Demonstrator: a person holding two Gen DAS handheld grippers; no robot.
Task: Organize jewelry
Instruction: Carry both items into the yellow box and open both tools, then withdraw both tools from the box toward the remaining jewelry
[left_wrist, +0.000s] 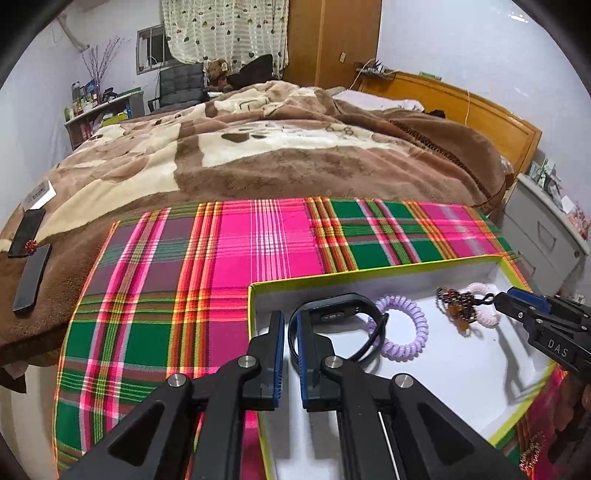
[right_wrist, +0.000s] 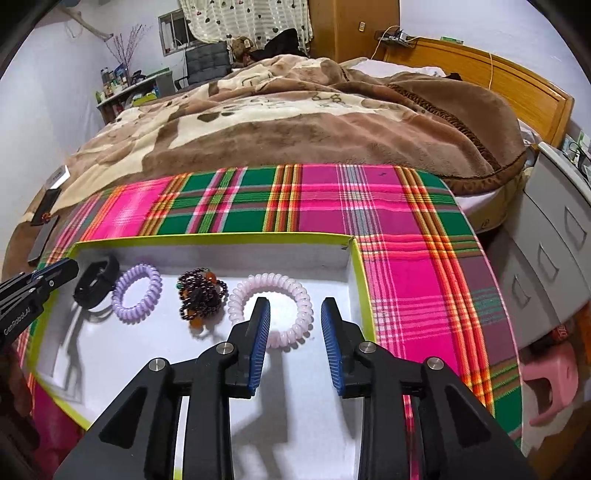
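Four items sit in the tray (right_wrist: 358, 280). Left gripper (left_wrist: 290, 325) nearly closed around the band (left_wrist: 332, 314)'s strap; right gripper (right_wrist: 295, 314) released, pink coil (right_wrist: 240, 299) between its tips.

The bed (right_wrist: 332, 122) carries a brown and cream blanket (left_wrist: 258, 155). A plaid cloth (right_wrist: 369, 206) in pink, green and red lies spread over the near part of the bed. A shallow box (right_wrist: 360, 280) with a yellow-green rim and white floor rests directly on the plaid cloth, toward its near edge. At the far left, two dark phones (left_wrist: 31, 280) and a small white card (left_wrist: 38, 197) lie on the blanket, beside the cloth.
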